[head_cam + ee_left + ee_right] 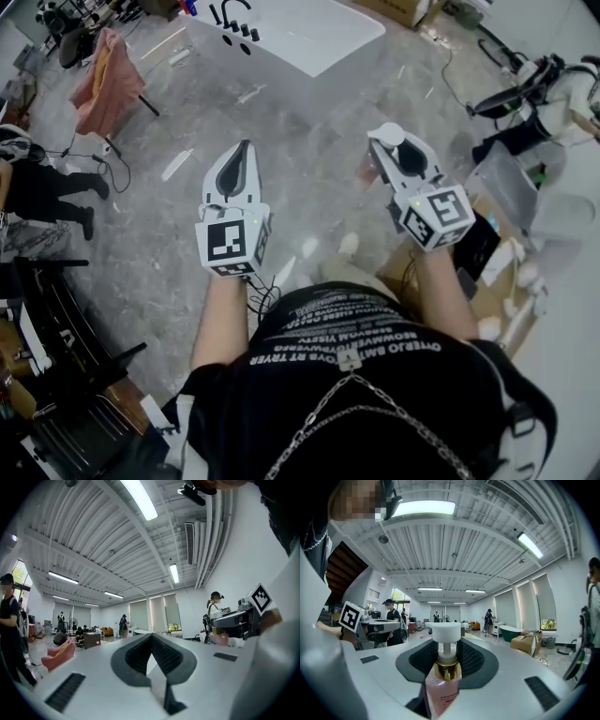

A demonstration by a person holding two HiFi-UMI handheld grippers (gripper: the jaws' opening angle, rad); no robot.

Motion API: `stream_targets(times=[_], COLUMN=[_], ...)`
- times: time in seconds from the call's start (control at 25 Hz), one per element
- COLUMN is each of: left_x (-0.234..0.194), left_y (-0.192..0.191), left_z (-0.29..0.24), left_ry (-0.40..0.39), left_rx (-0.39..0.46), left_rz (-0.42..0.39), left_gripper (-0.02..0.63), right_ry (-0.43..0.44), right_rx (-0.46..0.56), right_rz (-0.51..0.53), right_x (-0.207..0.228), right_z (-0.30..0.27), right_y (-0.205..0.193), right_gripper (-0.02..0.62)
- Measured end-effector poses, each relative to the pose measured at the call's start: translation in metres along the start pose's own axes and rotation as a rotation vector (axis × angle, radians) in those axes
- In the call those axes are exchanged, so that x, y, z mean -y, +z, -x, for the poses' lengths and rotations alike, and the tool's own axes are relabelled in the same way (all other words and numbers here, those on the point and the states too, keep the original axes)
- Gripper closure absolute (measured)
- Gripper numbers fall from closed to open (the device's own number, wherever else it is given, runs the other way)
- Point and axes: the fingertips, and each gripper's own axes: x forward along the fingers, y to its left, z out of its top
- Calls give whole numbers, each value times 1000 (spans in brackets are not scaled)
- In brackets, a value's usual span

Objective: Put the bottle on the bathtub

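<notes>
A white bathtub (314, 37) with a black tap stands on the grey floor at the top of the head view, well ahead of both grippers. My right gripper (397, 147) points level and is shut on a pink pump bottle (367, 171). In the right gripper view the bottle (442, 688) stands upright between the jaws, its gold collar and white pump head (446, 631) rising above them. My left gripper (246, 147) is held out beside it, shut with nothing in it. The left gripper view shows its ribbed pads (161, 652) meeting at the tip.
A pink cloth (101, 80) hangs over a chair at upper left, with cables on the floor near it. A person in black (47, 192) is at the left edge. Boxes and a clear bin (511, 183) crowd the right. A dark green tub (510, 632) stands far off.
</notes>
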Motion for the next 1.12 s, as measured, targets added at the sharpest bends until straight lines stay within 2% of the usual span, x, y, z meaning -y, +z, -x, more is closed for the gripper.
stream_targets(times=[0.16, 0.4, 0.52, 0.6, 0.84, 1.12], left_x=[-2, 5, 7, 4, -10, -18], left_y=[-4, -31, -34, -30, -29, -33], left_z=[5, -2, -12, -23, -65, -115], left_ry=[-17, -40, -52, -54, -62, -59], left_rx=[8, -32, -21, 1, -14, -24], left_rz=[1, -37, 35, 64, 26, 28], left_gripper=[603, 603, 603, 603, 603, 603], right_ry=[13, 7, 24, 27, 30, 74], right_rx=[-21, -35, -36, -32, -14, -17], right_rz=[9, -8, -40, -57, -23, -26], right_x=[-9, -9, -6, -1, 28, 57], right_z=[-4, -6, -7, -13, -54, -99], right_y=[-8, -28, -32, -29, -19, -21], right_gripper=[477, 477, 477, 477, 477, 477])
